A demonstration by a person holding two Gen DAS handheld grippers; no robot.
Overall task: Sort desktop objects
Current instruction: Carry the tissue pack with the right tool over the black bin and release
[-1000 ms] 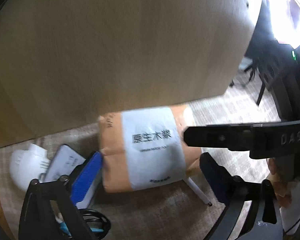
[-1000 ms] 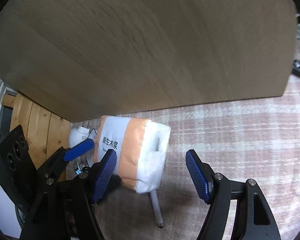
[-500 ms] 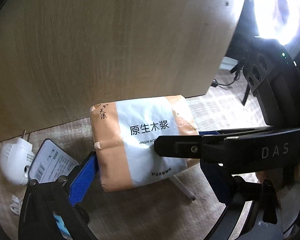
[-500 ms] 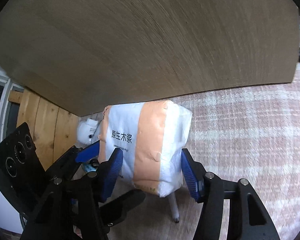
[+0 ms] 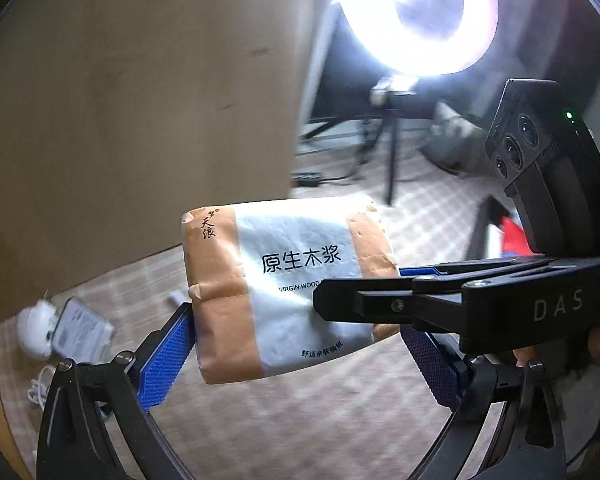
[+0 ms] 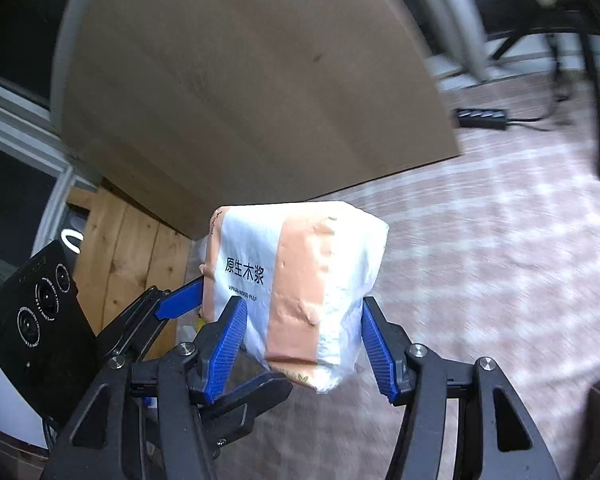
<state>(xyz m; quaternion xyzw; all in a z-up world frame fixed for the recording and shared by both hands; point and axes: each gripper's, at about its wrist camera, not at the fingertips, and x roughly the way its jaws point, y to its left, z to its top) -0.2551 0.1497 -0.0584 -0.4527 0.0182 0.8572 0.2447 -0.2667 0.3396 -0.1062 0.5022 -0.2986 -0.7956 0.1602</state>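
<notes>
Gripping the orange-and-white soft plastic tissue pack (image 5: 296,292) at frame centre, both the left gripper (image 5: 296,360) and right gripper (image 6: 300,344) press blue fingers (image 6: 226,344) against its sides.

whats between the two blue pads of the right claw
The tissue pack, its narrow end pinched between the right claw pads, shown in the right wrist view.

Orange-and-white plastic-wrapped tissue pack (image 5: 288,292), frame centre: large black "原生木浆" on the white panel, "VIRGIN WOOD" beneath it, partly covered; "天浪" on the orange band, upper left corner; "舒适亲肤抽纸" along the lower edge. Black gripper body (image 5: 556,304), right of frame: raised "DAS".
</notes>
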